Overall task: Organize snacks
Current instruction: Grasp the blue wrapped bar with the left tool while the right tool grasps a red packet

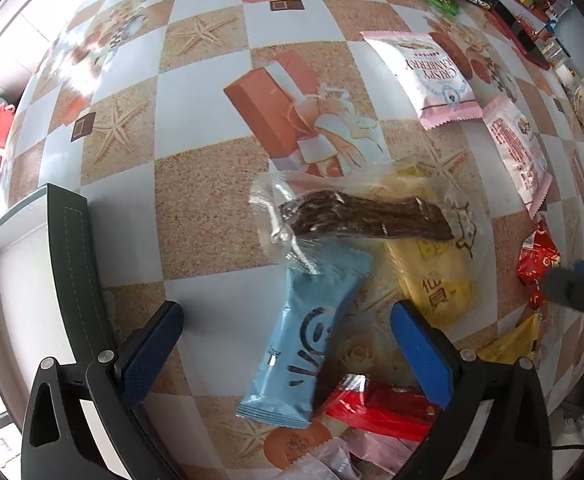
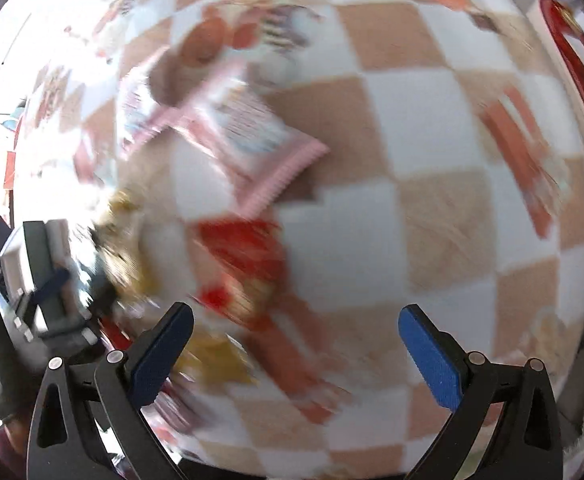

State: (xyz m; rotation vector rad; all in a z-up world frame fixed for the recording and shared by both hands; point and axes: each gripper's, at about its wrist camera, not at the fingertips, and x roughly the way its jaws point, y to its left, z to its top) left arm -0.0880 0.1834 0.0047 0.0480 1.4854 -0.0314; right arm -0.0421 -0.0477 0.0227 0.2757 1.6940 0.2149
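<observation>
Checkered tablecloth (image 1: 211, 208) fills both views. Left gripper (image 1: 287, 332) hangs with fingers spread and empty over a blue packet (image 1: 304, 340); the right gripper (image 2: 296, 336) (its view badly blurred) is likewise spread, holding nothing. Beyond, a clear-wrapped dark snack (image 1: 364, 216), yellow packet (image 1: 436, 276) and pink bags (image 1: 424, 76) lie scattered; sorting looks barely begun.

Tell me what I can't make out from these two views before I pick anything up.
- Right wrist view: motion blur smears everything; the red packet and pink packet show no readable print.
- Left wrist view: the red wrapper is partly covered by the blue packet and the left gripper finger.
- Left wrist view: the pink wrappers are cut off by the bottom edge.
- Left wrist view: far-right items are too small and warped.
</observation>
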